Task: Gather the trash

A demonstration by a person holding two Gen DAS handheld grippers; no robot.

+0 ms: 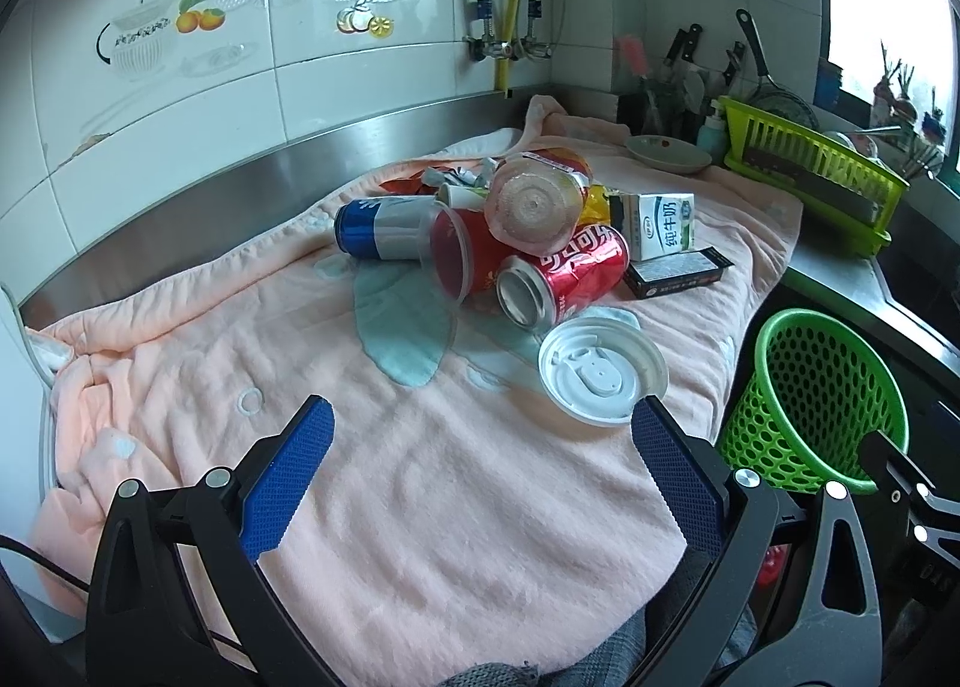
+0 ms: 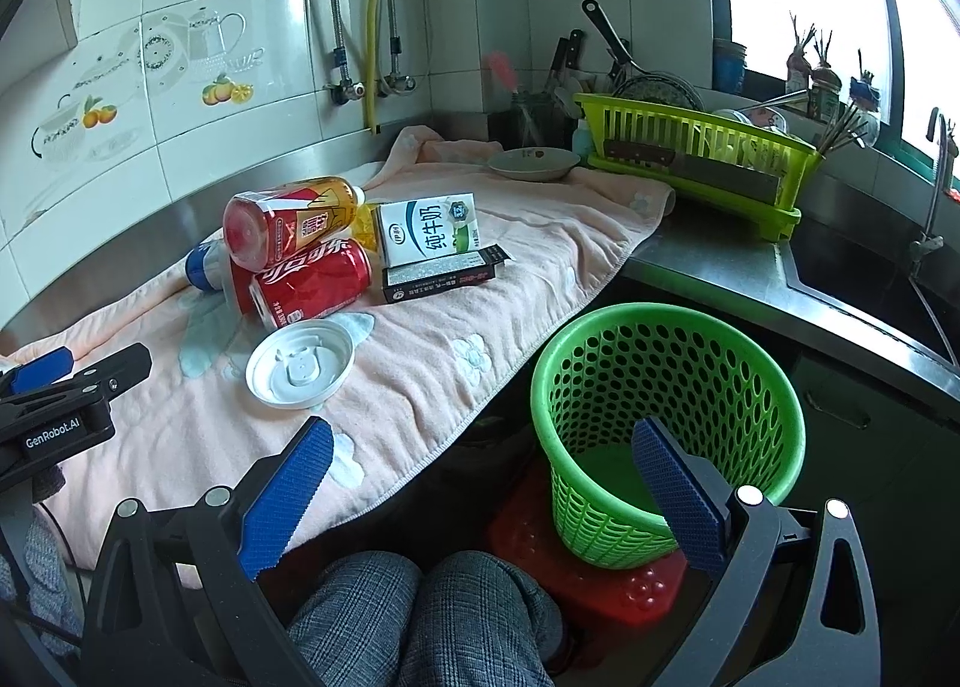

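Note:
A pile of trash lies on a pink towel (image 1: 420,477): a red cola can (image 1: 564,279) (image 2: 312,282), a blue and silver can (image 1: 384,228), a red plastic cup (image 1: 462,261), a plastic bottle (image 1: 540,195) (image 2: 288,222), a milk carton (image 1: 660,222) (image 2: 429,231), a black box (image 1: 678,270) (image 2: 444,273) and a white lid (image 1: 600,372) (image 2: 300,363). A green mesh bin (image 1: 822,405) (image 2: 666,423) stands below the counter edge on a red stool (image 2: 600,573). My left gripper (image 1: 480,447) is open and empty over the towel, near the lid. My right gripper (image 2: 480,459) is open and empty beside the bin.
A green dish rack (image 1: 810,171) (image 2: 696,165) and a bowl (image 1: 666,153) (image 2: 534,164) stand at the back right. Knives and utensils (image 2: 576,69) stand in the corner. A steel sink (image 2: 870,279) lies right. My knees (image 2: 420,615) are below the counter edge.

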